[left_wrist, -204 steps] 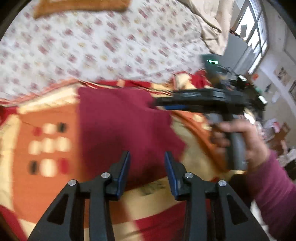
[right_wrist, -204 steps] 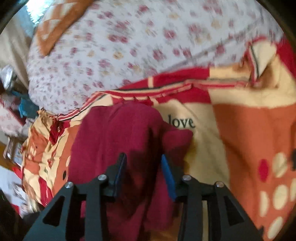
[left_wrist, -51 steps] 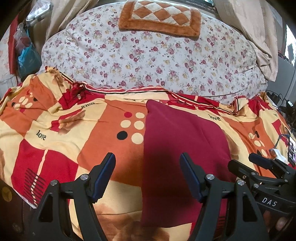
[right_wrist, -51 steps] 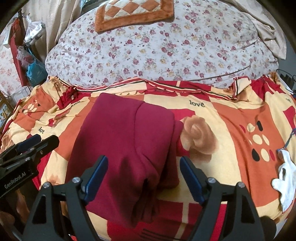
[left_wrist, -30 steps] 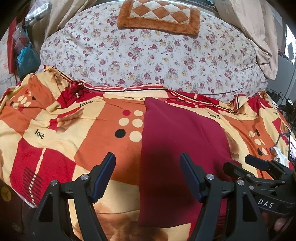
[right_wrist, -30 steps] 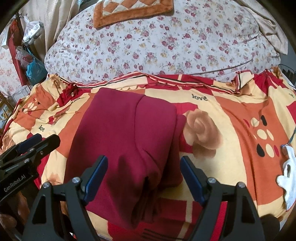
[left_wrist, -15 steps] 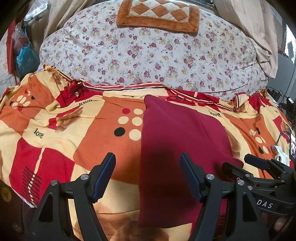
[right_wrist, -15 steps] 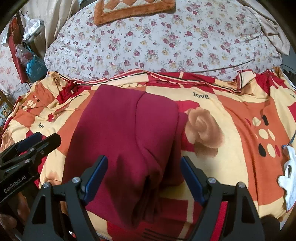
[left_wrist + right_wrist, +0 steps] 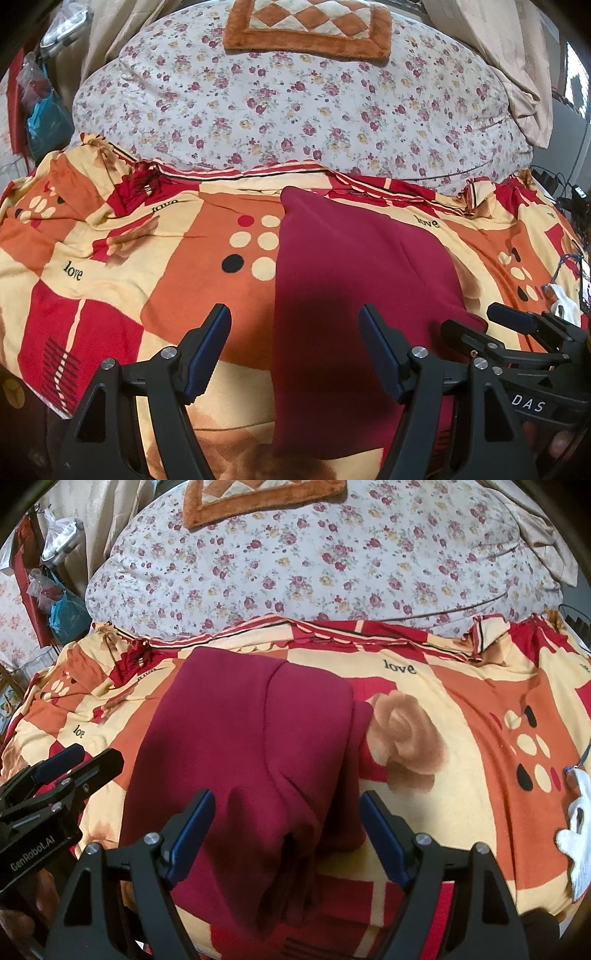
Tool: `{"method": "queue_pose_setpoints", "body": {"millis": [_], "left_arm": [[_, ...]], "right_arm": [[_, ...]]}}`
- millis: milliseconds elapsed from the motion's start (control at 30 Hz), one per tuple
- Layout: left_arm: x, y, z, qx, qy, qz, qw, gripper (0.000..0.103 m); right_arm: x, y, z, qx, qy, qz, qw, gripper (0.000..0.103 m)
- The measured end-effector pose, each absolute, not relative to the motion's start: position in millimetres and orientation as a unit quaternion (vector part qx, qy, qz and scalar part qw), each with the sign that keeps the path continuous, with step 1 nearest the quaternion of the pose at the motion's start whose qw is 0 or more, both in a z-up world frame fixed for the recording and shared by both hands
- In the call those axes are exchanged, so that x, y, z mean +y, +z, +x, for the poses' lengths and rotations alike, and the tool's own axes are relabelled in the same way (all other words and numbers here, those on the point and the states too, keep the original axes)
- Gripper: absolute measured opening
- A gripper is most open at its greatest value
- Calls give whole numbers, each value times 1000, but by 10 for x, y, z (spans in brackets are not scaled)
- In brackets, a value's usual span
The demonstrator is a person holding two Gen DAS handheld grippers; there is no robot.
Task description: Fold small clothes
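A dark red garment (image 9: 354,280) lies folded into a long, roughly rectangular bundle on the patterned bedspread (image 9: 207,280), running from the near edge of the bed toward the flowered quilt. Its top layer (image 9: 306,716) is doubled over the right side, with loose folds bunched at the near end.

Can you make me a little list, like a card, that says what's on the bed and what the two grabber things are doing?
clothing: dark red garment, folded lengthwise, lying flat
underneath: orange, red and cream blanket printed with "love"
behind it: flowery quilt with a checked orange mat on top
left gripper: open, holding nothing, above the garment's left edge
right gripper: open, holding nothing, above the garment's near end
off to the right: small white thing, too unclear to name
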State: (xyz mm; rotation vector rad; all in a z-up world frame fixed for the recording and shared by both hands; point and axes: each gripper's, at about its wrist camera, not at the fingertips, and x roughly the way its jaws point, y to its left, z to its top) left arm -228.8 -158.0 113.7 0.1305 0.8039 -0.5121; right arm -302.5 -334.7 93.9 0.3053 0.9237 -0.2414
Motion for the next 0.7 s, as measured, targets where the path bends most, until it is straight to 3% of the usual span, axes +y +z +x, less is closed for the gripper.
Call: {"method": "queue_pose_setpoints", "body": {"millis": [700], "left_arm": [[-1679, 1137, -2265, 383, -253, 64, 886, 52]], "right_arm": [[-3393, 889, -2937, 451, -115, 145, 873, 83]]}}
